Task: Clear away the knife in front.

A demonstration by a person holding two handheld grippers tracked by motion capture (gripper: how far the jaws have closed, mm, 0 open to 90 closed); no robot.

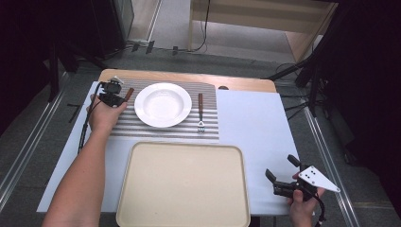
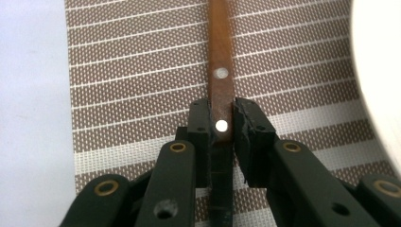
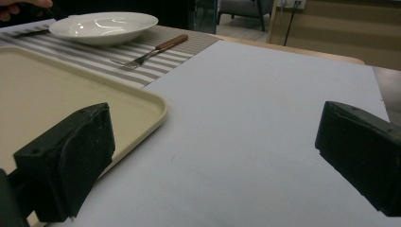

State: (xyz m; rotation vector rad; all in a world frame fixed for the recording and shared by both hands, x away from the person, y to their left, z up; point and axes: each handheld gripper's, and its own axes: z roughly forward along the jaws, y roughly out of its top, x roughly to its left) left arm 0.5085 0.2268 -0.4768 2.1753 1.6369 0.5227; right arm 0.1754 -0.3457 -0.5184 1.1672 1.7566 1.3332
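Just plate (image 1: pixel 163 104) beside knife (image 2: pixel 220 80).

Placemat (image 1: pixel 142 126): brown-grey, white stripes. Plate (image 1: pixel 162 104): white. Tray (image 1: pixel 183 184): cream. Knife handle (image 2: pixel 220 71): brown wood, silver rivets.

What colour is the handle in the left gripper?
Brown wood with silver rivets, the handle shows best in the left gripper view.

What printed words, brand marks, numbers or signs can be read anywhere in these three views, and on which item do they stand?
None: the plate, tray, striped placemat, fork and wooden handle between the left gripper's fingers bear no readable text.
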